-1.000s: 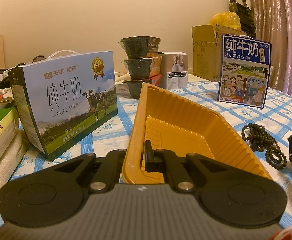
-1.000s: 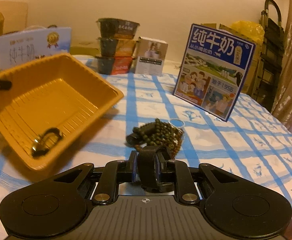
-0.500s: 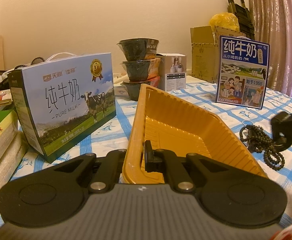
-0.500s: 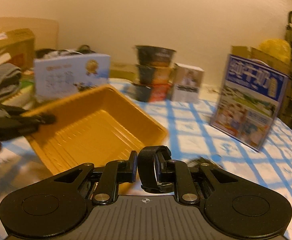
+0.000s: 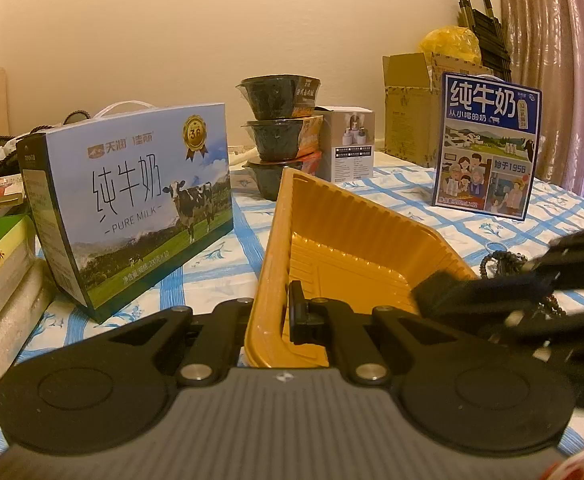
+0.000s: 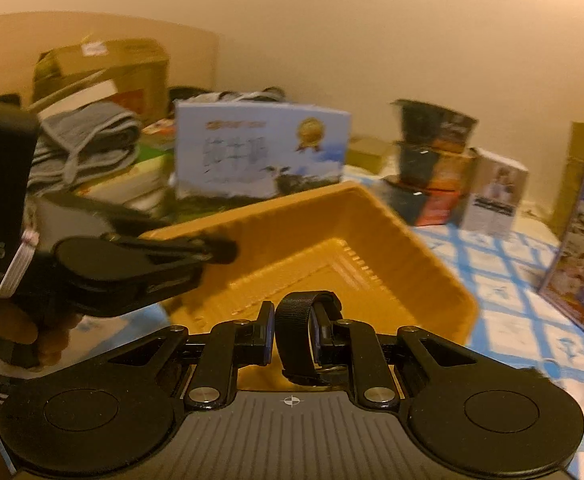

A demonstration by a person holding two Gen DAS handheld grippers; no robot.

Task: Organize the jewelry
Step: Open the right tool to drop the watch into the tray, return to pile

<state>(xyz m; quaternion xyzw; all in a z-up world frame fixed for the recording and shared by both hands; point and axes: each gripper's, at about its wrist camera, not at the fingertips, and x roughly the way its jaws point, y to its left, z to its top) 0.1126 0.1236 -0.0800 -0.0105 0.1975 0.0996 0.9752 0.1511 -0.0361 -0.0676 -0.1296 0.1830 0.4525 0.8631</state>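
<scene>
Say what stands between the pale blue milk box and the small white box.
A stack of three dark bowls stands between the milk box and the white box, in the left wrist view.

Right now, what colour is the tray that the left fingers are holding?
Orange-yellow. The tray shows best in the left wrist view.

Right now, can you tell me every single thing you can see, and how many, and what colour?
tray: one, orange, tilted on the table, its rim clamped by the left gripper
black strap: one, held over the tray
bead string: one, dark, on the cloth right of the tray
milk cartons: two, pale blue left, dark blue right
bowls: three, dark, stacked behind
tablecloth: one, blue-and-white check
left gripper: black, shut on the tray
right gripper: black, shut on the strap
</scene>
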